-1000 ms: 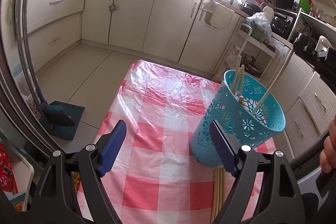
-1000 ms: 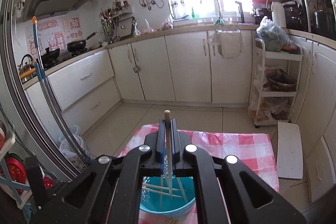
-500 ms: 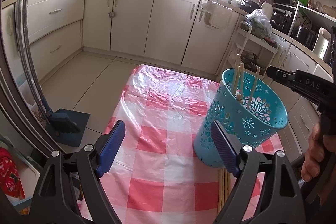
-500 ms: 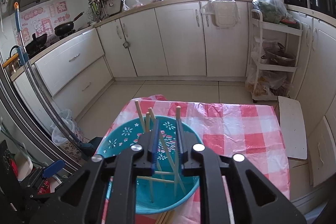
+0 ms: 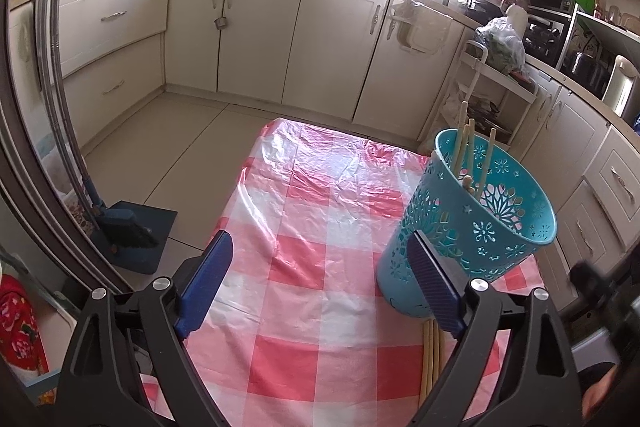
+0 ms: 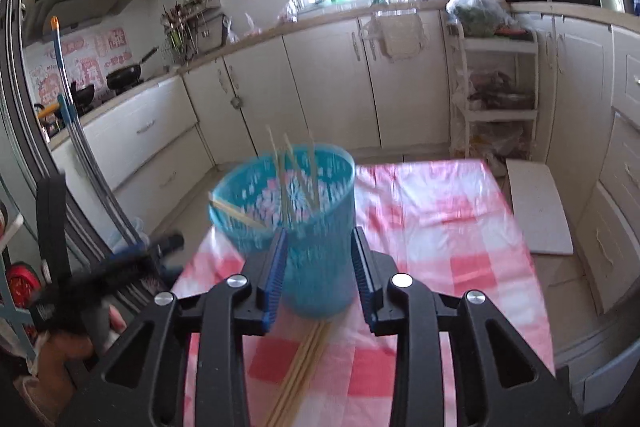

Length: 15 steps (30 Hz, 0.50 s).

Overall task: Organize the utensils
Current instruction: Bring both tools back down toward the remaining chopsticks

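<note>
On the pink-checked plastic-covered table point(image 6: 440, 219), loose pale wooden chopsticks point(image 6: 304, 367) are approached by the right tongs point(image 6: 318, 279) — parted, empty, just opened — beside the perforated turquoise plastic holder point(image 6: 296, 227); left tongs point(image 5: 316, 283) wide apart.

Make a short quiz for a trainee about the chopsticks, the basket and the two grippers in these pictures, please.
1. True or false: all chopsticks are already in the basket.
2. What do the fingers of the right gripper hold?
A. one chopstick
B. nothing
C. the basket rim
3. Which gripper is open wider?

Key
1. False: some loose chopsticks lie on the cloth before the basket.
2. B. Its jaws have just been opening, with nothing between them.
3. The left gripper.
</note>
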Available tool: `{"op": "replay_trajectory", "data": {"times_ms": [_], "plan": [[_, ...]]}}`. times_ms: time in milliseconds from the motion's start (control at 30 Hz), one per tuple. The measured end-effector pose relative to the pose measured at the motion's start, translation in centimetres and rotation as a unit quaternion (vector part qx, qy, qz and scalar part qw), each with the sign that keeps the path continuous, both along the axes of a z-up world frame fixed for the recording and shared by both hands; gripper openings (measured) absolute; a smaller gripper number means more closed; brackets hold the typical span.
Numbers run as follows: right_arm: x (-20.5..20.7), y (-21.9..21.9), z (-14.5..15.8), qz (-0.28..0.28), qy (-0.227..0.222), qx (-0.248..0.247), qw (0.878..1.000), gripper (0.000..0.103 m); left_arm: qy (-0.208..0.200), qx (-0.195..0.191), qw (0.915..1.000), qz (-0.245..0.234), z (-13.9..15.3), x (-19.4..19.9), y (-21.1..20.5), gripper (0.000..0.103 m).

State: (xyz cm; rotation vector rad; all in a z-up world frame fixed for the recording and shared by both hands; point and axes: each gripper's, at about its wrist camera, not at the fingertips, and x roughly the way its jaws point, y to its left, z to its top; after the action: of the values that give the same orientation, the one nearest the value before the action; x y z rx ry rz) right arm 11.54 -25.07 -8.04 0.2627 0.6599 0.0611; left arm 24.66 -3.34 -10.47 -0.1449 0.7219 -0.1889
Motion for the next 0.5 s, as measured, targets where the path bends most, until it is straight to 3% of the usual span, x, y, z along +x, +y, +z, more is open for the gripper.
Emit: {"op": "replay_trajectory", "data": {"times_ms": [167, 500], "plan": [[1.0, 1.5, -6.1, 0.021, 0.093, 0.013, 0.995, 0.026, 0.005, 0.014, 0.9999, -0.003, -0.5, -0.1, -0.4, 0.085], [2.9, 3.0, -9.1, 0.019, 0.124, -0.02, 0.992, 0.023, 0.018, 0.022, 0.9996, -0.008, -1.0, 0.2, -0.7, 0.085]]}}
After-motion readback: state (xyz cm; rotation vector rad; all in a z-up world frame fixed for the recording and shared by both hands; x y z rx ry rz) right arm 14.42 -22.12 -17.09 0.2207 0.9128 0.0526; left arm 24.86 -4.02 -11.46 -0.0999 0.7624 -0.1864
